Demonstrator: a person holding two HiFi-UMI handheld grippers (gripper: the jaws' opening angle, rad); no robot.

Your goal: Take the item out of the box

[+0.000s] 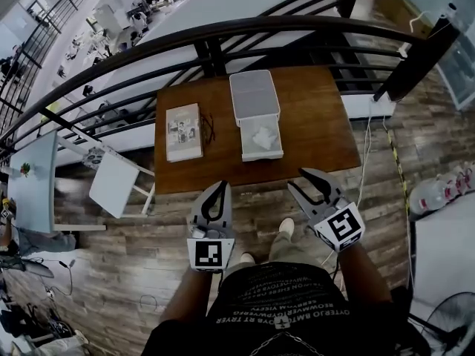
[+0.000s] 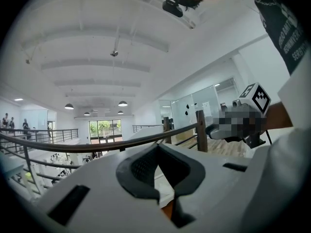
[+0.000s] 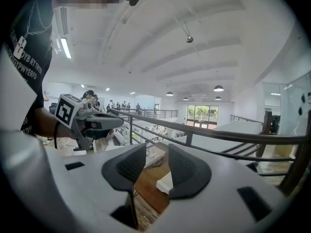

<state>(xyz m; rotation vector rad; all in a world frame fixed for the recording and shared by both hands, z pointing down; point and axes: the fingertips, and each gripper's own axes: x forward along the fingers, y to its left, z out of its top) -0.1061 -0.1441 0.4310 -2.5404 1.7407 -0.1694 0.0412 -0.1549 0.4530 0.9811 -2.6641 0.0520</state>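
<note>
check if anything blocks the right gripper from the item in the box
Nothing visible does. The right gripper is short of the table, the box lies open with the item exposed, and the book sits aside.

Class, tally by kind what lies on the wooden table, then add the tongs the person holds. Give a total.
Open white box: 1
Box lid: 1
White item in the box: 1
Booklet: 1
Thin dark thing beside the booklet: 1
Left tongs, right tongs: 2
Total: 7
</note>
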